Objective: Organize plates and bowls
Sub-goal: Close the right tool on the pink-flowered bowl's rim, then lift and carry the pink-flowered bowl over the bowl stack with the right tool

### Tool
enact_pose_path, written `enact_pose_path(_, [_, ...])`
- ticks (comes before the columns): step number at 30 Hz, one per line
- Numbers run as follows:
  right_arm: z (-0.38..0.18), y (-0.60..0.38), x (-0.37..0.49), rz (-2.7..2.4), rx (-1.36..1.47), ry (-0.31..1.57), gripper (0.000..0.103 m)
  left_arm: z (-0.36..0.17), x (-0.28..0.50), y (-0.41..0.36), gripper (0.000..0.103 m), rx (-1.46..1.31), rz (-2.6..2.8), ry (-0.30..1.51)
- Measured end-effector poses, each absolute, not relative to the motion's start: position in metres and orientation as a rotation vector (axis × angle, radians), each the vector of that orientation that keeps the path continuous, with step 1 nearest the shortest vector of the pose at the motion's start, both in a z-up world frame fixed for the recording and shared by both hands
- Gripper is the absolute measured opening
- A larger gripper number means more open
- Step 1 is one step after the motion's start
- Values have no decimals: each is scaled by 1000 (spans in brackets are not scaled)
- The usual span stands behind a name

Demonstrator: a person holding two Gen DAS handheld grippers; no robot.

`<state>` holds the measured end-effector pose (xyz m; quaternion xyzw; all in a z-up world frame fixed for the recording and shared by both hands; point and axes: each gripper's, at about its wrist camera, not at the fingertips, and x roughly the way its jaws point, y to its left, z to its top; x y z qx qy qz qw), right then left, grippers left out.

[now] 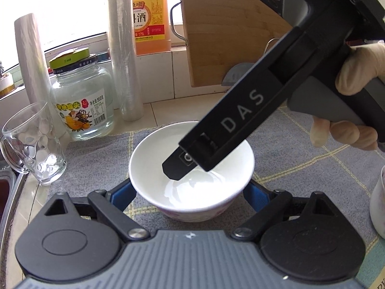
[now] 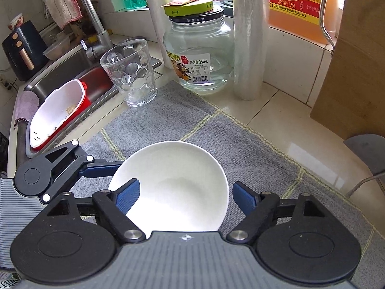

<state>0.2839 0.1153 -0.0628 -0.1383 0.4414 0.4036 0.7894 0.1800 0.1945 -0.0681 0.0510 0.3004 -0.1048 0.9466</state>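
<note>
Sitting on a grey checked cloth [image 2: 168, 120] on the tiled counter, a white bowl [image 1: 192, 175] is the thing both grippers are working around. The left gripper [image 1: 190, 192] has its two blue fingers [image 1: 124, 196] spread wide, one on each side of the bowl at its lower wall; whether the pads actually touch the bowl cannot be told from this view. The right gripper [image 2: 185, 196] comes in from above and to the right, held in a gloved hand [image 1: 353, 96]. In the left wrist view, one of its black fingers reaches down over the rim into the bowl. In the right wrist view its fingers are spread too, with the left blue pad [image 2: 128, 196] lying inside the bowl [image 2: 168, 187] against the near wall and the other pad outside the rim, just beside it. The rim sits between the two pads, not pinched.

Behind the cloth stand a dimpled glass mug [image 2: 130, 72], a clear glass jar [image 2: 199, 55] with a yellow-green lid, two rolls of cling film [image 2: 249, 36] and an orange bottle of cooking wine [image 2: 296, 7]. A wooden cutting board [image 2: 356, 72] leans at the right. To the left is a steel sink [image 2: 72, 67] with a red and white tub [image 2: 57, 113] in it and a tap draped with a cloth [image 2: 62, 4].
</note>
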Motion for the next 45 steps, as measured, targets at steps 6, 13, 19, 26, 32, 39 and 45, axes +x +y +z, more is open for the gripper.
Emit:
enact_pose_path(6, [-64,115,285,877,-300,956,83,-69,181,196,94,100,-221,606])
enact_pose_path(13, [-65,114,285,889,-287,966,77,-69,180,195,94,107,-223,604])
enact_pose_path(19, [-63,110,283,882,-261,977,77,-66,177,193,94,110,-233,604])
enact_pose_path(26, [-51,97,269,892,-223,977,78,-53,164,184,94,140,-252,611])
enact_pose_path(32, [-37,82,251,889,-203,963,79,-39,149,173,94,148,-273,615])
enact_pose_path(39, [-23,58,227,882,-165,946,79,-20,128,161,94,143,-315,616])
enact_pose_path(45, [-14,37,205,860,-151,929,79,-8,113,144,94,156,-348,611])
